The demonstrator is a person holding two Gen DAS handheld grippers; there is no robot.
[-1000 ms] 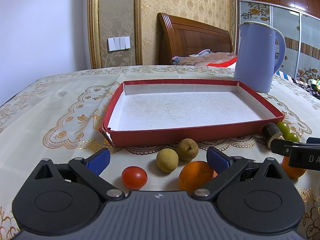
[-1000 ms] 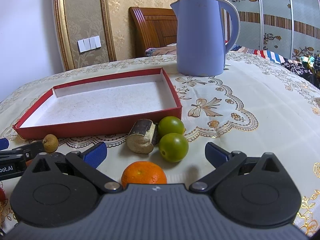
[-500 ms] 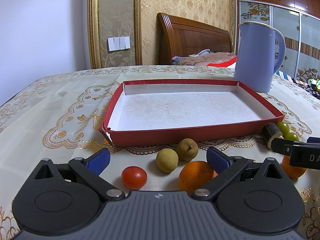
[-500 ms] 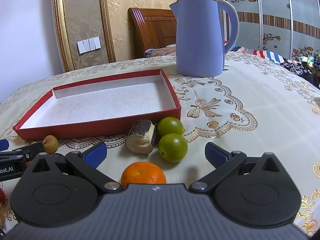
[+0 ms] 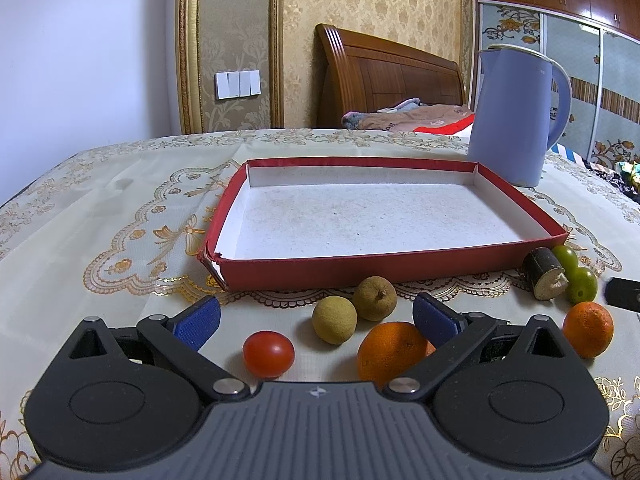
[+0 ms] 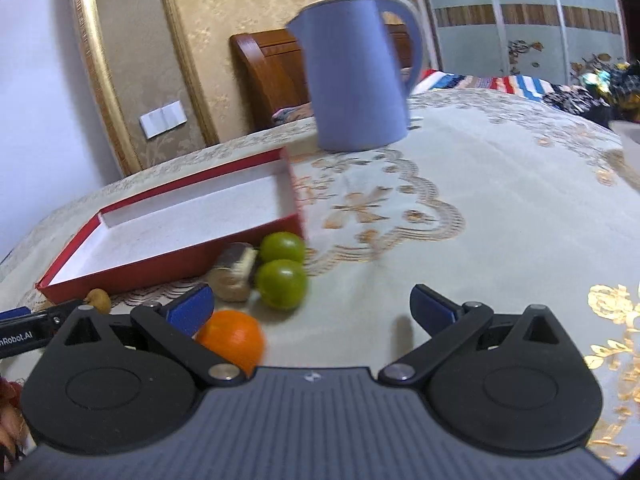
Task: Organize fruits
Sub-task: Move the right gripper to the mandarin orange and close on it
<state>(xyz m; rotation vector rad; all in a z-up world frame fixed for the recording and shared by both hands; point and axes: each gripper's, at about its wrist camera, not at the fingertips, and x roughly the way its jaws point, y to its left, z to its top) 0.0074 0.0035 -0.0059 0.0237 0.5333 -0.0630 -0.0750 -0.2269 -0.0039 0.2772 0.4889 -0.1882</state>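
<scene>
An empty red tray [image 5: 420,268] with a white floor lies on the tablecloth; it also shows in the right wrist view [image 6: 168,260]. In front of it lie a cherry tomato [image 5: 268,353], two brown longans [image 5: 334,319], an orange [image 5: 390,354], a second orange [image 5: 588,330], a dark stub [image 5: 545,274] and two green fruits [image 5: 582,285]. My left gripper [image 5: 316,320] is open, low over the tomato and longans. My right gripper [image 6: 312,308] is open and empty, with the second orange [image 6: 234,338] by its left finger and the green fruits [image 6: 282,284] ahead.
A blue kettle [image 5: 514,114] stands behind the tray's right far corner, also in the right wrist view [image 6: 356,76]. The embroidered tablecloth [image 6: 480,220] stretches to the right. A bed and wardrobe are behind the table.
The right gripper has swung right and tilted, so the orange now sits by its left finger and the view is blurred. In the left view it has pulled back to the right edge. The left gripper is still.
</scene>
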